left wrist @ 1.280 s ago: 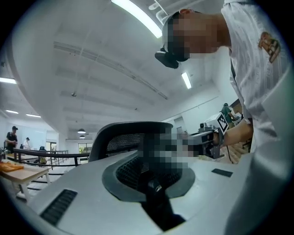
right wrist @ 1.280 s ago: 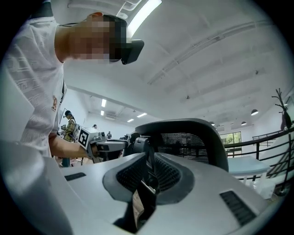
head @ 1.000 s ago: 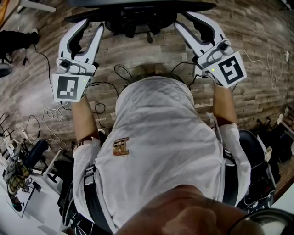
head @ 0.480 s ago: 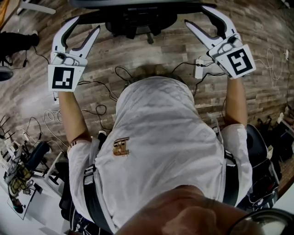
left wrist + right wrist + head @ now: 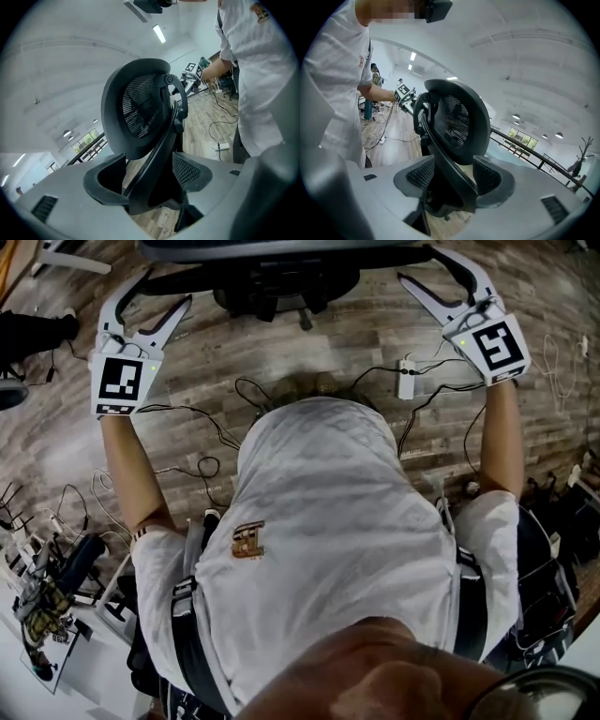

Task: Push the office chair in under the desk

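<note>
The black office chair (image 5: 281, 273) stands at the top edge of the head view, with its mesh headrest (image 5: 138, 110) (image 5: 457, 122) filling both gripper views. My left gripper (image 5: 167, 289) (image 5: 150, 183) reaches the chair's left side and my right gripper (image 5: 422, 265) (image 5: 450, 180) its right side. On each, the jaws have just been opening. A black bar of the chair's back frame (image 5: 154, 154) (image 5: 447, 171) runs between the mesh pads (image 5: 187, 171) (image 5: 419, 173), and the pads stand off it on both sides. No desk can be made out.
Black cables and a white power strip (image 5: 405, 379) lie on the wood floor behind the chair. Dark bags and gear (image 5: 544, 559) crowd the right, tools and a stand (image 5: 56, 577) the lower left, and a black object (image 5: 33, 324) the far left.
Both grippers have spread apart toward the chair's outer sides and moved up the picture. Their jaws stand visibly wider than a second ago.
</note>
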{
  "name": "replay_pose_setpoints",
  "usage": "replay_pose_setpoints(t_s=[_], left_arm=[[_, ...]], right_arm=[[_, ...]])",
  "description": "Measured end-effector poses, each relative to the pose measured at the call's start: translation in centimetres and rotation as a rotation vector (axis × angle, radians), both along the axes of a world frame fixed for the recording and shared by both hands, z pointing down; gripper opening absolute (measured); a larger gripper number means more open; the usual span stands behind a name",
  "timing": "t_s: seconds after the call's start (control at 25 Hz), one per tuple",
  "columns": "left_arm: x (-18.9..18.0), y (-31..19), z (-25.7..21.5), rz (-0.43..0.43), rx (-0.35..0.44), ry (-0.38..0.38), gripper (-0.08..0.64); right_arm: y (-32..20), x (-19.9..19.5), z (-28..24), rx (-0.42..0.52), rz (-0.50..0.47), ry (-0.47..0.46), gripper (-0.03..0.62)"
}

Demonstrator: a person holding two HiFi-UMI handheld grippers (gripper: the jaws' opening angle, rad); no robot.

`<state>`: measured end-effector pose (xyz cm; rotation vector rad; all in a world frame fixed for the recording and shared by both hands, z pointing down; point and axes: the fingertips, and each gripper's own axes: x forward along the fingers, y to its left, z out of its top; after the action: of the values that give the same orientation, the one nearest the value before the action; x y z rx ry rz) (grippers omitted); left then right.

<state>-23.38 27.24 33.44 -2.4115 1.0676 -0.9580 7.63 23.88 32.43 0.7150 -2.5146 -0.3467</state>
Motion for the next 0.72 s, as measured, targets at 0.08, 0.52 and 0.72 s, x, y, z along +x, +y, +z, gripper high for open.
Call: replay_pose_setpoints(t_s=[0.08,0.52,0.72], left_arm=[[-0.4,-0.4,0.7,-0.001,-0.015,-0.033,0.318],[-2.1,-2.9,3.3,0.043,-0.119,-0.176,0.324],[-2.1,-3.5,4.5,0.075,-0.168,-0.226,0.324]], right_arm=[[-0.7,0.6,0.3,-0.003,0.012,0.028,0.241],[-4.2,1.5,3.6,-0.054,-0.080,0.266,0.249],[-4.3,0.9,5.3,-0.115,-0.155,0.384,0.249]])
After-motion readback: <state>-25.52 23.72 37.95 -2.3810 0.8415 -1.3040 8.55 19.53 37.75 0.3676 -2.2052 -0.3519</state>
